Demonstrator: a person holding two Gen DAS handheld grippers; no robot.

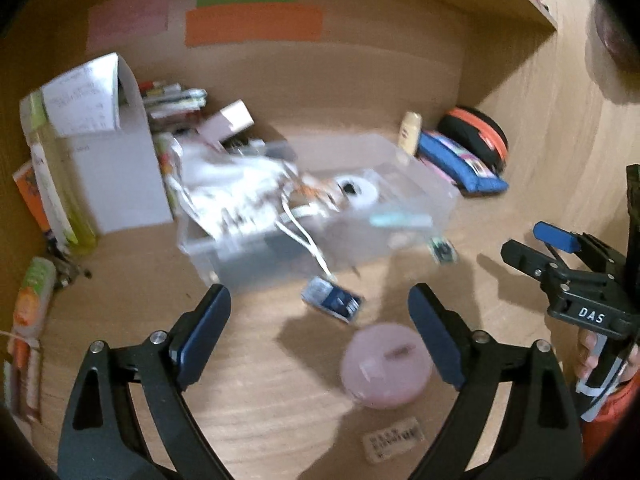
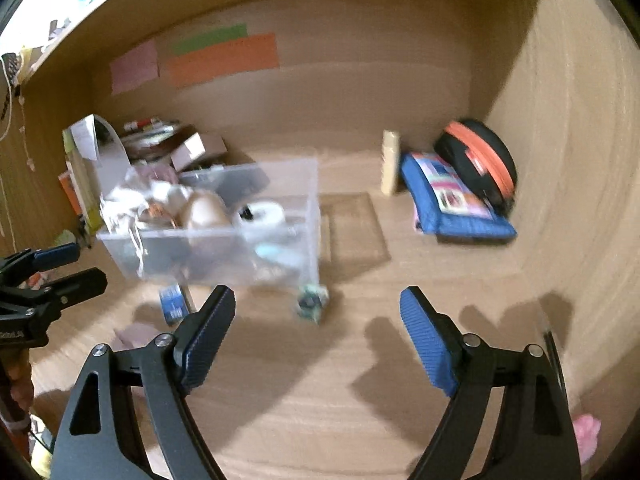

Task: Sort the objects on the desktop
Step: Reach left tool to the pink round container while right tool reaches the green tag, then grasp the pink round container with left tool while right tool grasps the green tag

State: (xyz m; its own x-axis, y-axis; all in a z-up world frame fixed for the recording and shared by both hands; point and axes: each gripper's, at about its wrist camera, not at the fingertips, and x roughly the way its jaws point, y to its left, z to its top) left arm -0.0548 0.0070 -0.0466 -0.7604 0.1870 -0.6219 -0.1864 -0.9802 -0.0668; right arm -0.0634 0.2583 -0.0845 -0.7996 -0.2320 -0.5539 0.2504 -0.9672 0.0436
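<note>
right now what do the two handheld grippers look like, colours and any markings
Both the left gripper and the right gripper are black plastic frames with triangular cut-outs and silver screws at the joints. Their fingers carry ribbed blue pads. Seen from the left wrist camera, the right gripper's body shows white "DAS" lettering, and an orange sleeve shows below it.

A light wood desk [image 2: 320, 380] sits in an alcove of brown panels; pink, green and orange paper strips [image 2: 224, 60] on the far wall [image 2: 360, 92]
</note>
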